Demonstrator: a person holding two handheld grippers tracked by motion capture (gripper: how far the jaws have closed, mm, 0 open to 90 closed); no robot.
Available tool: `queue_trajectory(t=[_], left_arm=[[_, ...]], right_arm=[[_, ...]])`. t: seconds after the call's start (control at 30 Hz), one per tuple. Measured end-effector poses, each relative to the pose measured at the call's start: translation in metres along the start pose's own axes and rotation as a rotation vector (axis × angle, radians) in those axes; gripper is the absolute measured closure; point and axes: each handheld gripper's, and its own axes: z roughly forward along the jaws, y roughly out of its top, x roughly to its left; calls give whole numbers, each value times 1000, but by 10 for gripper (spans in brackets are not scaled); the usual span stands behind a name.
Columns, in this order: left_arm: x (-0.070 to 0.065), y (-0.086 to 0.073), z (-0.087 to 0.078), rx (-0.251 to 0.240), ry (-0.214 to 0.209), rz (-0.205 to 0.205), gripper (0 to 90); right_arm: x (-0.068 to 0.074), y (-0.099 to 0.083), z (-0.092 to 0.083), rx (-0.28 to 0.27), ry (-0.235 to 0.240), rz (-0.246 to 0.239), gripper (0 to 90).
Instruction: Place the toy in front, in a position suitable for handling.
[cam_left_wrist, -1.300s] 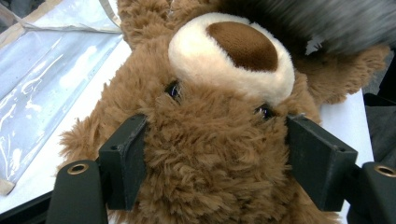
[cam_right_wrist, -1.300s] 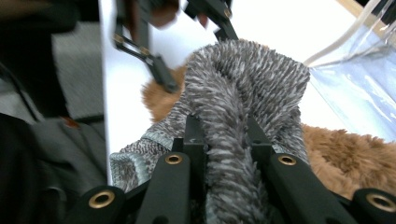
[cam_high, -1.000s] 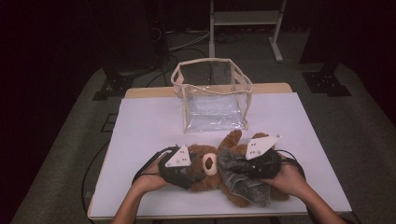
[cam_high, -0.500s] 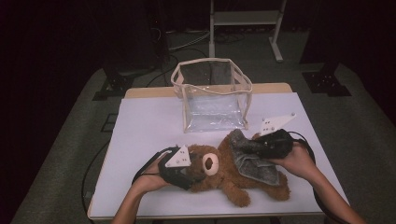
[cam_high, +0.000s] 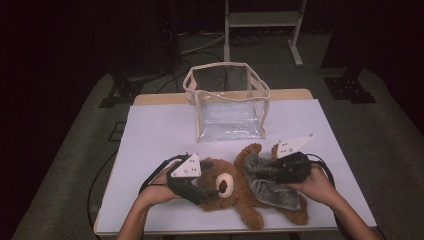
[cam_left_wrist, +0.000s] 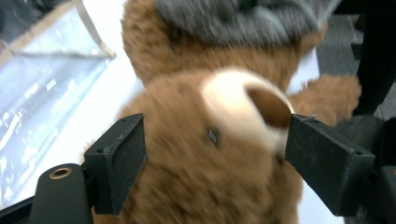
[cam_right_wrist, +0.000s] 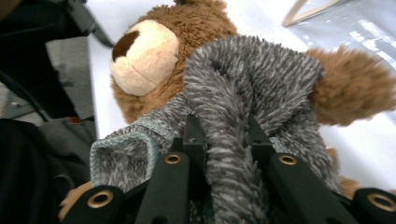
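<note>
While the left gripper (cam_high: 197, 184) steadies the teddy bear's (cam_high: 240, 187) head between parted jaws — perhaps touching — the right gripper (cam_high: 272, 170) pinches its grey garment (cam_right_wrist: 252, 93) to pull it.

Just the background stuff around the setup

The table (cam_high: 150, 98) had a light wood top, covered almost completely by a white sheet (cam_high: 165, 130), and it sat on grey carpet (cam_high: 65, 165). Behind it stood a pale metal frame (cam_high: 262, 20) on legs, with some cables (cam_high: 200, 47) lying on the floor near it. A black stand foot (cam_high: 348, 87) sat off to the back right, another (cam_high: 120, 92) at the back left. Everything further back was too dark to make out.
</note>
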Motion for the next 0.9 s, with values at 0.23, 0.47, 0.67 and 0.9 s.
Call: queue_trajectory(t=[0.23,0.47,0.67,0.9], left_arm=[[1,1,9,22,-52,-12,213],[-3,-1,11,41,-58,-8,237],[-8,-1,13,58,-50,14,238],[-7,-1,14,65,-45,25,243]], right_arm=[[16,-8,-4,-10,-2,-30,754],[29,13,-11,-26,0,-80,752],[30,45,15,7,-2,-147,749],[11,40,34,65,-30,-132,750]])
